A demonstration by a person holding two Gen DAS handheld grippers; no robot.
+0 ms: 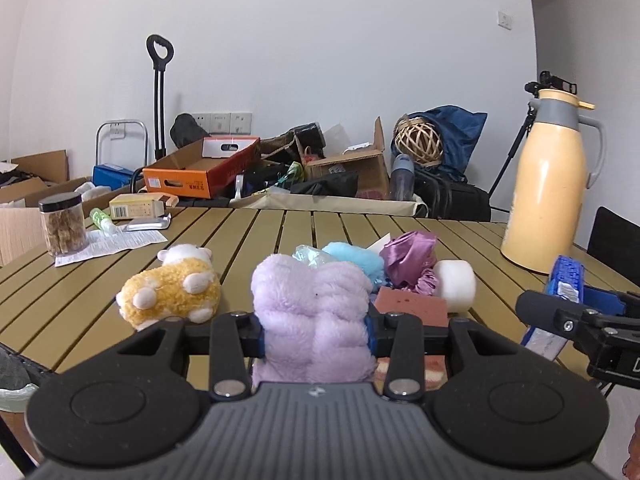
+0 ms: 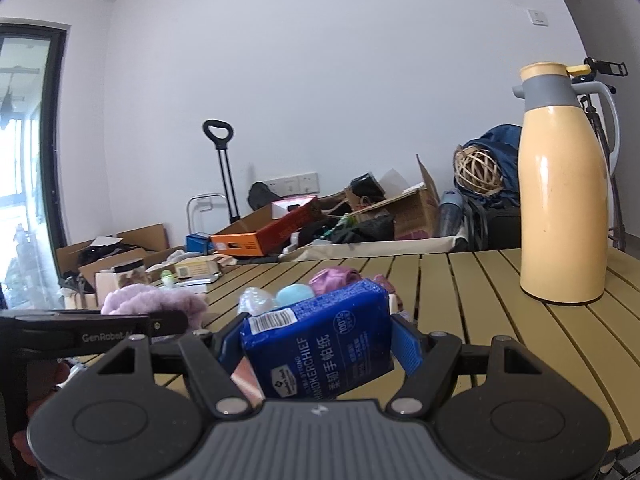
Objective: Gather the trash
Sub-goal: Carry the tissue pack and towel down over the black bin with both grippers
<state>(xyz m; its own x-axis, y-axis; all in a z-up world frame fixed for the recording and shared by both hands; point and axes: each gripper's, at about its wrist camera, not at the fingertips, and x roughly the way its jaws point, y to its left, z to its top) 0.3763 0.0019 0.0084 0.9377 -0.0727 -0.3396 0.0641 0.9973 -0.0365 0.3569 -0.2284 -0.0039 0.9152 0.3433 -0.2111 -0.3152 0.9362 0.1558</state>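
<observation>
— Why are both of your tools full at once?

— Because I judge it saves a trip. My left gripper [image 1: 314,330] is pinching a purple fluffy cloth [image 1: 312,320], its blue pads pressed into the pile from both sides, so the soft thing bulges up above the jaws and hangs below them. My right gripper [image 2: 320,350] is clamped on a blue pack of handkerchief tissues [image 2: 320,344], held across its width and tilted, barcode end up

— And both are off the table?

— It looks so: the slatted table [image 1: 260,236] shows beneath and beyond each load, and neither seems to rest on it. I hold them low and forward so I can see them in each camera

— What is left out there?

— A heap just beyond the cloth: crumpled clear plastic [image 1: 310,257], a light blue puff [image 1: 354,260], a purple satin rag [image 1: 408,258], a white foam roll [image 1: 456,286] and a brown sponge block [image 1: 412,306], all touching or nearly so. A yellow plush toy [image 1: 172,288] lies apart to the left, and the yellow thermos jug [image 1: 548,180] stands well off to the right; I doubt those two are trash

— Where does it all go?

— Perhaps the bag-lined bin edge [image 1: 14,394] low at the left of my left camera, though I cannot tell for sure
</observation>
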